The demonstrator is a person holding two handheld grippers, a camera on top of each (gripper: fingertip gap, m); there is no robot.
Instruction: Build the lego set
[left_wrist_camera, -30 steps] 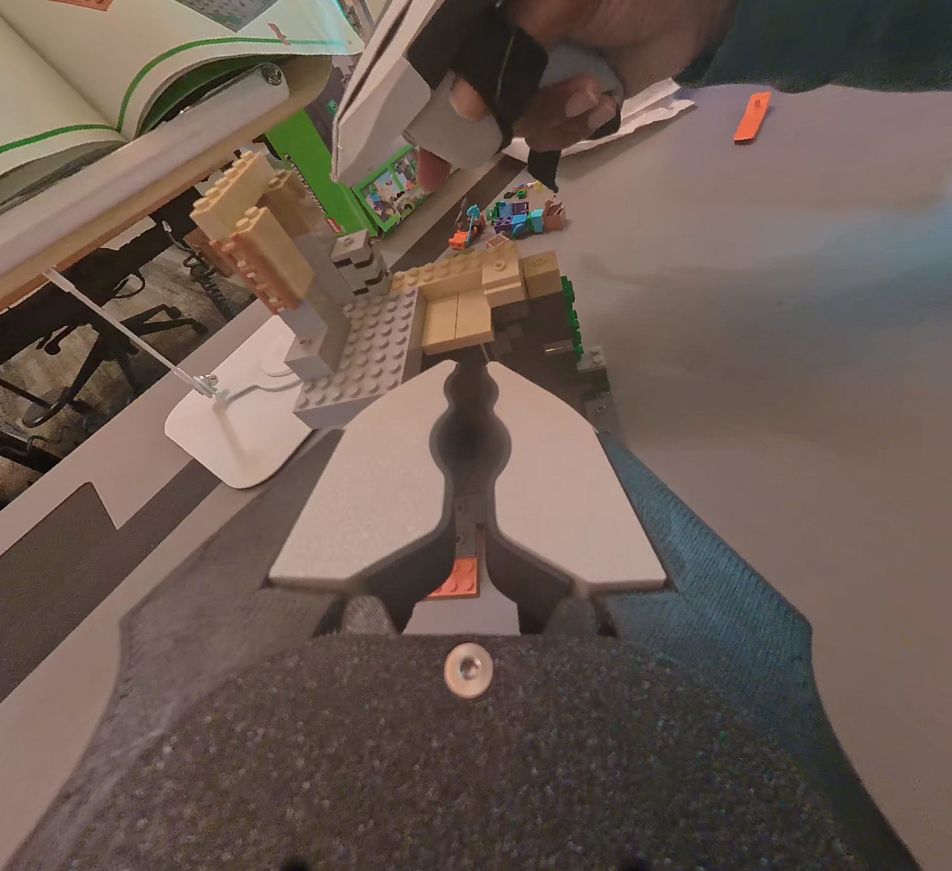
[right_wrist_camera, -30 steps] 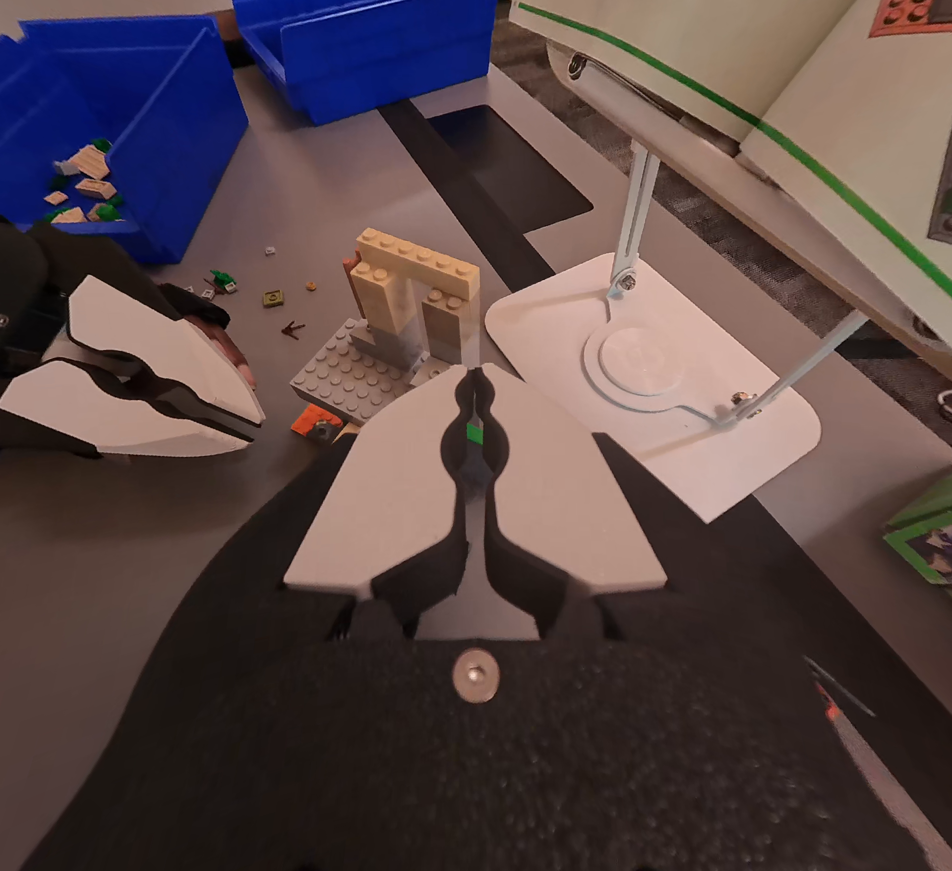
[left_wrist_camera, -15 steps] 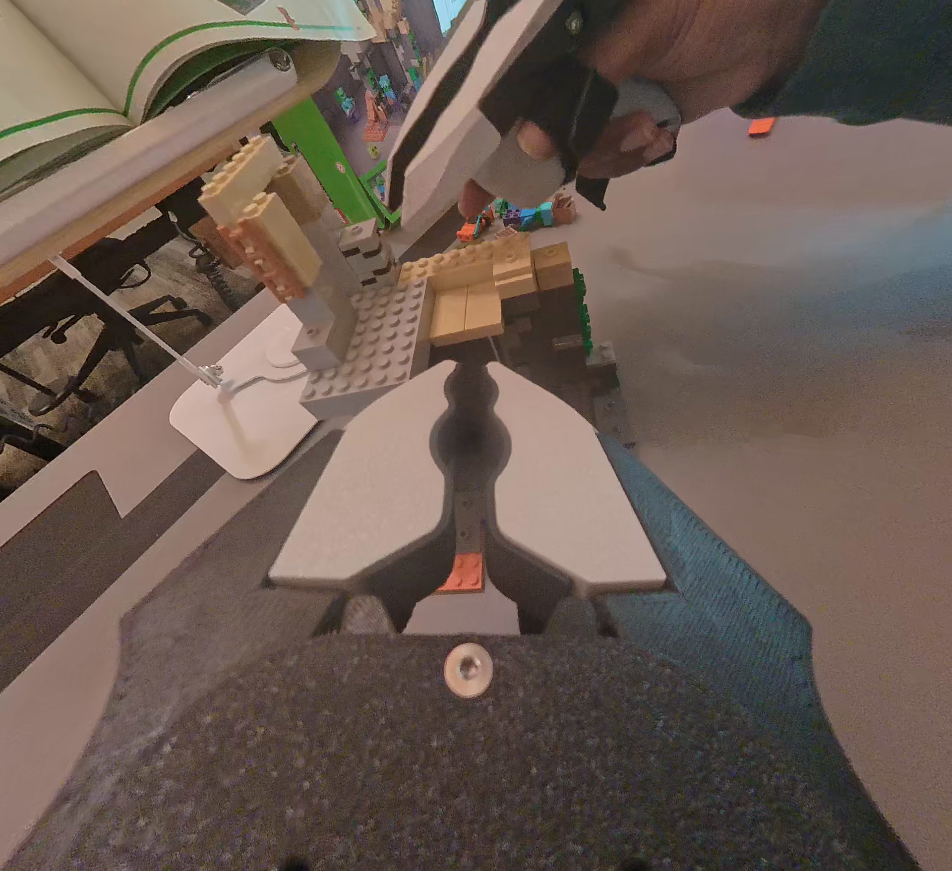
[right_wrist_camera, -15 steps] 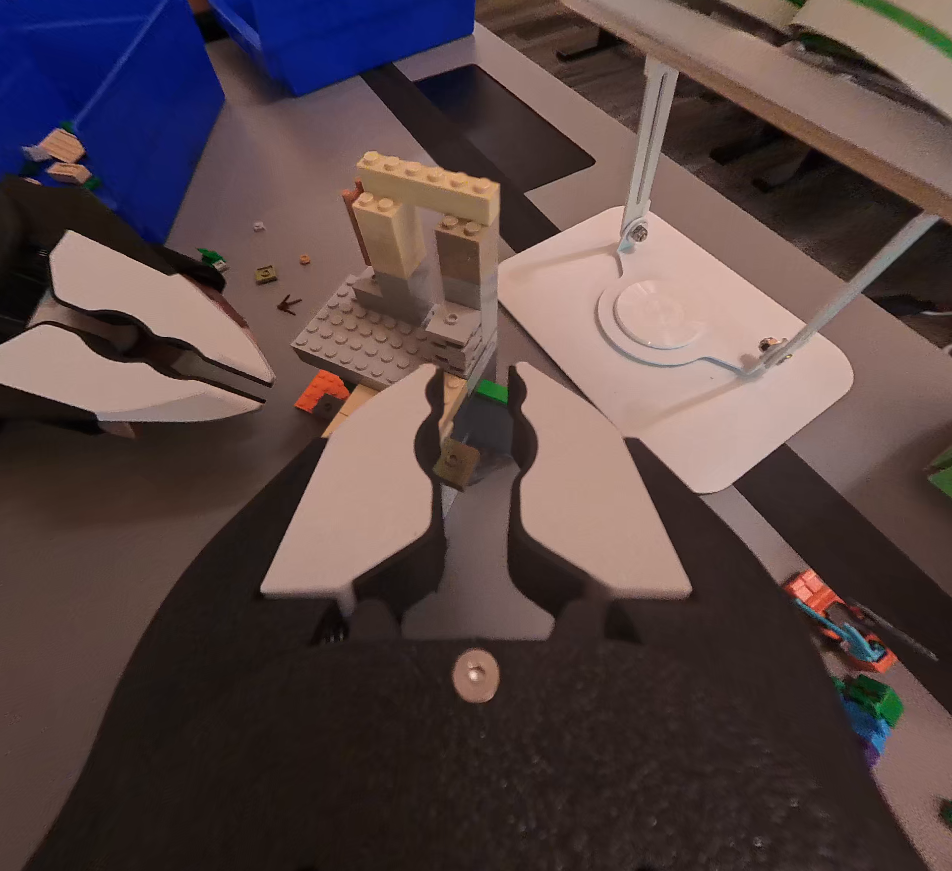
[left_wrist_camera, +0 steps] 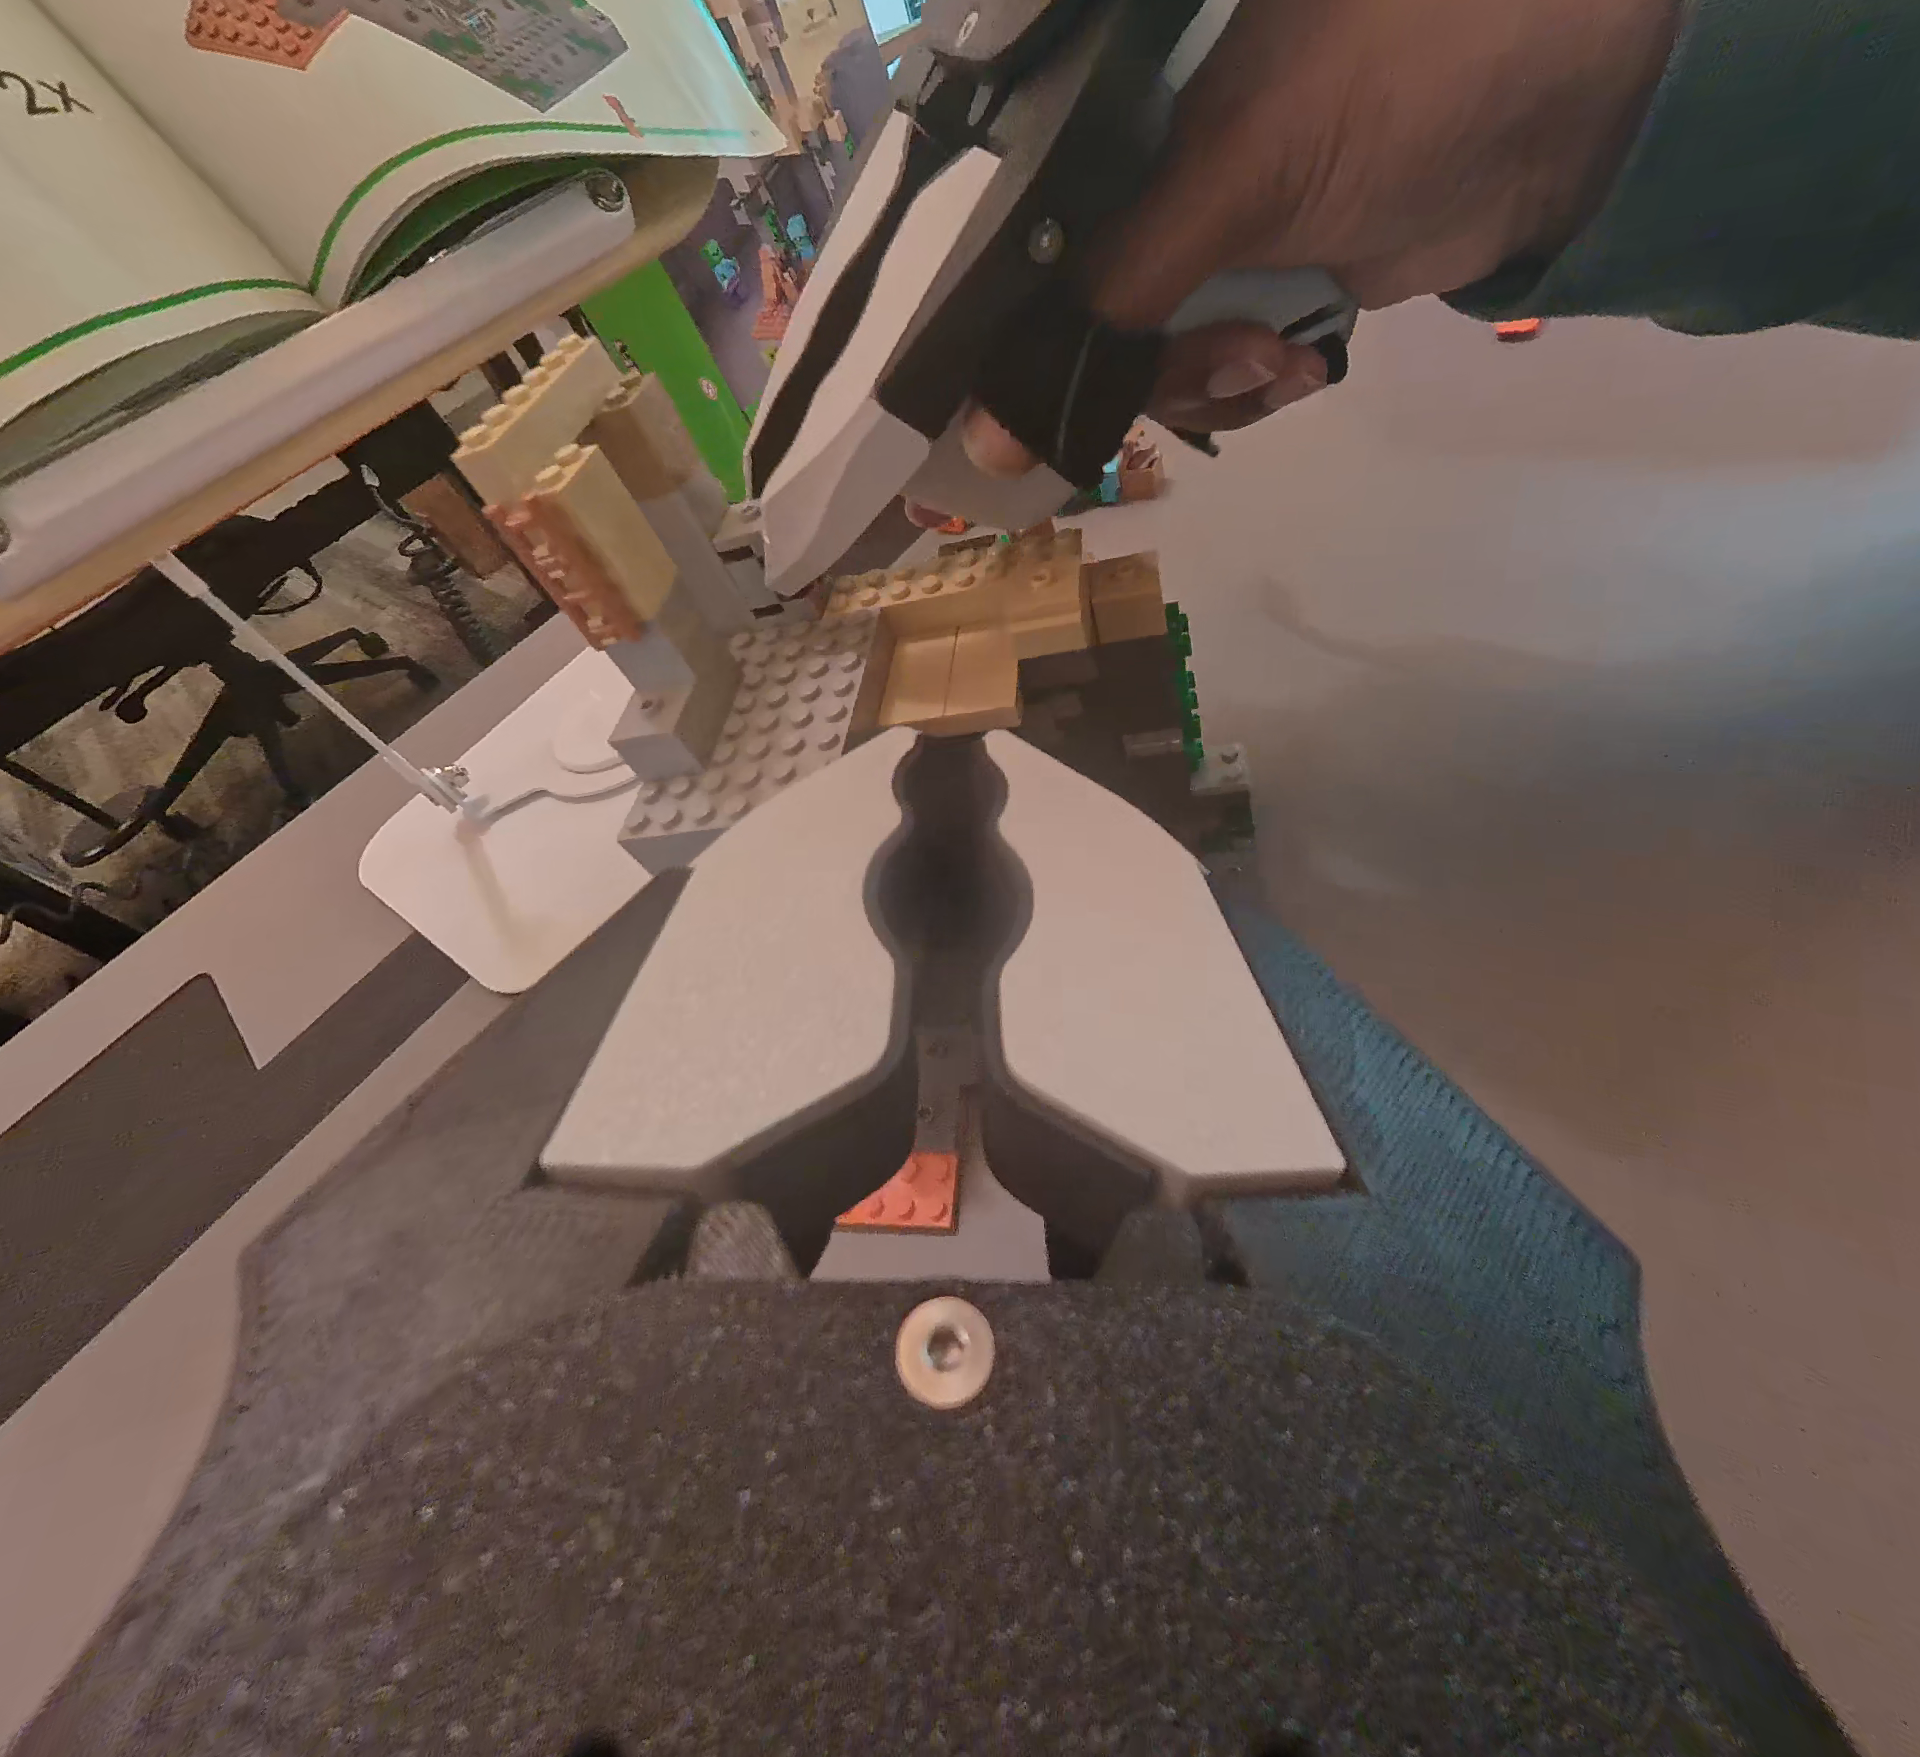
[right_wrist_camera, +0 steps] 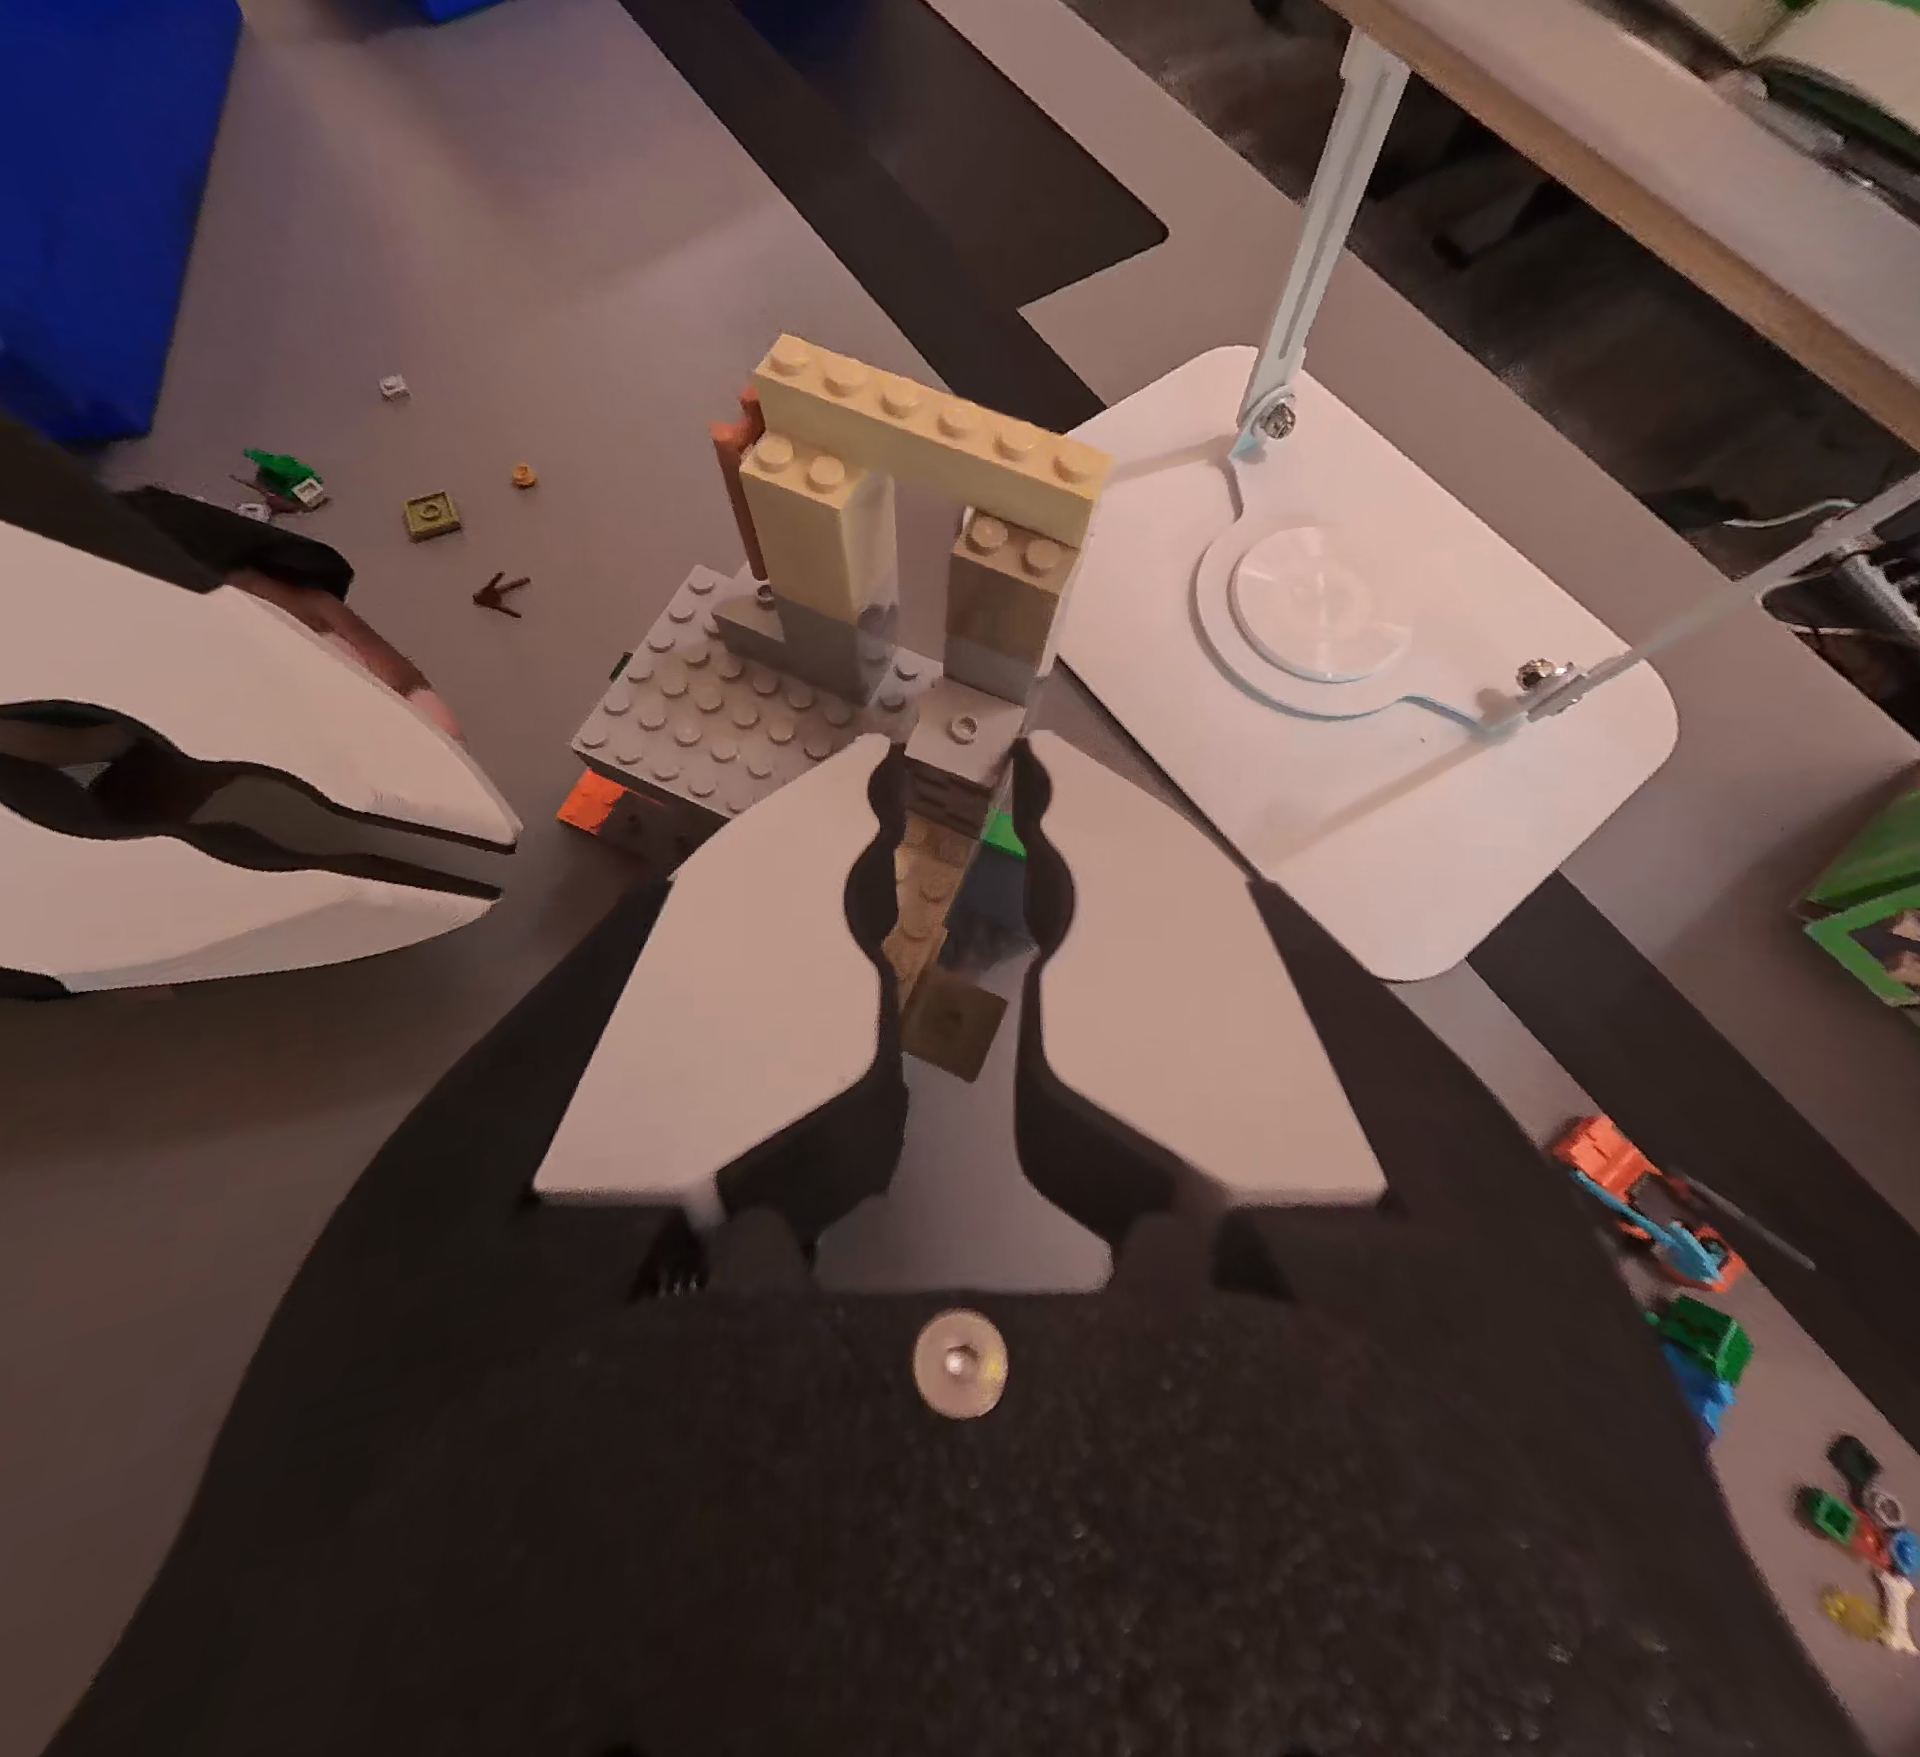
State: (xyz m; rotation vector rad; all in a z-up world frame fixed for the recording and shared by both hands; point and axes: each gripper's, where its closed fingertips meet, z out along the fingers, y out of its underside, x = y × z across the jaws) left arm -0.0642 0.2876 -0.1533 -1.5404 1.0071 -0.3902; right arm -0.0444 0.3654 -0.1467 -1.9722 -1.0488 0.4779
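A: In the left wrist view, how does the left gripper stand?

B: Its jaws are pressed together, pinching nothing, the tips just beside the tan tiles of the lego build on the grey table. The right gripper, in a hand, points down, its tips touching the build beside the tan arch.

A: And in the right wrist view?

B: The right gripper is spread a little; a grey stud block of the build sits between its tips, though I cannot tell if they press it. The left gripper lies closed near the grey baseplate. The white stand base is beside the build.
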